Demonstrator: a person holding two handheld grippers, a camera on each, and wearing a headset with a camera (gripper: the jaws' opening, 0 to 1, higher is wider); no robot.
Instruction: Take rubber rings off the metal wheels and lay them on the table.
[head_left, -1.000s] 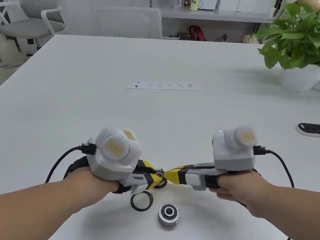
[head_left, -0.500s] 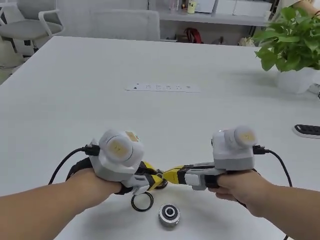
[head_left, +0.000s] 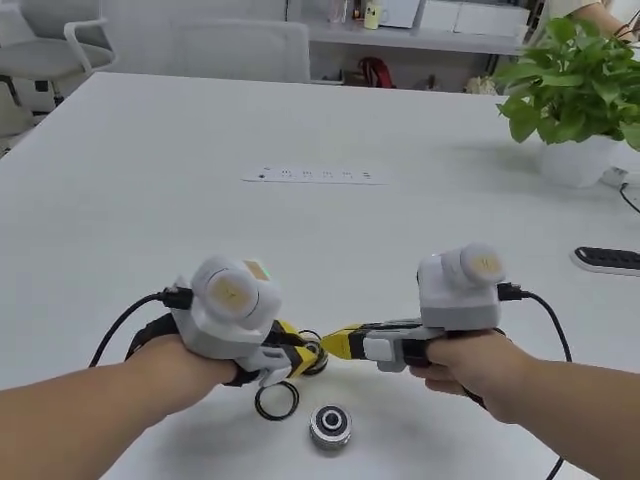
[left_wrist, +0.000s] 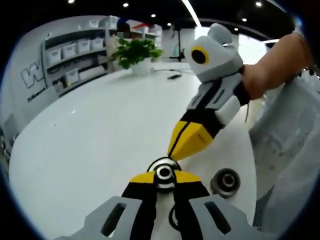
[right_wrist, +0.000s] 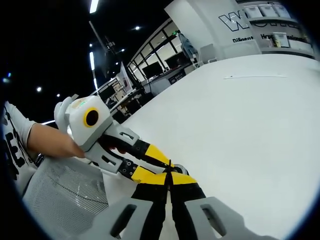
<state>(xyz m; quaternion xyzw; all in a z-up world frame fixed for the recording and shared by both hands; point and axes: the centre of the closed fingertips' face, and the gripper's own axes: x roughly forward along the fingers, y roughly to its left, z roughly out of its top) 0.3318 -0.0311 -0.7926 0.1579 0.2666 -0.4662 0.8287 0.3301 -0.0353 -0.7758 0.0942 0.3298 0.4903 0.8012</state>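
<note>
Your left gripper (left_wrist: 165, 179) has its jaws closed on a metal wheel (left_wrist: 164, 171). One yellow tip sits on each side of it, the hub faces that gripper's camera, and a black rubber ring (left_wrist: 156, 164) runs round the rim. Your right gripper (left_wrist: 186, 142) meets it from the far side with its jaws pressed narrow and their point touching the top of the rim. I cannot tell whether a lip of rubber is caught between them.

I judge the step to be peeling this ring off. Grip the wheel by its metal faces, not the rubber, so the ring is free to slide. Catch one edge of the ring with the right tips, then roll it over the rim and draw it off along the axle line. A sideways yank could twist the wheel out of the left jaws. Work low over the table (head_left: 150, 200), so a slip costs little.

Just beside the tips a loose ring (head_left: 258, 403) lies flat, with a bare wheel (head_left: 330, 427) near it and apart from it, so one wheel looks done.

The left gripper view gives you the contact itself: the wheel's face and the right tip on its rim. The head view hides most of that behind the yellow tips. It does show the layout, with the loose ring, the bare wheel and a socket strip (head_left: 305, 175) well away. The right gripper view offers just a sliver of the wheel past its own jaws.
</note>
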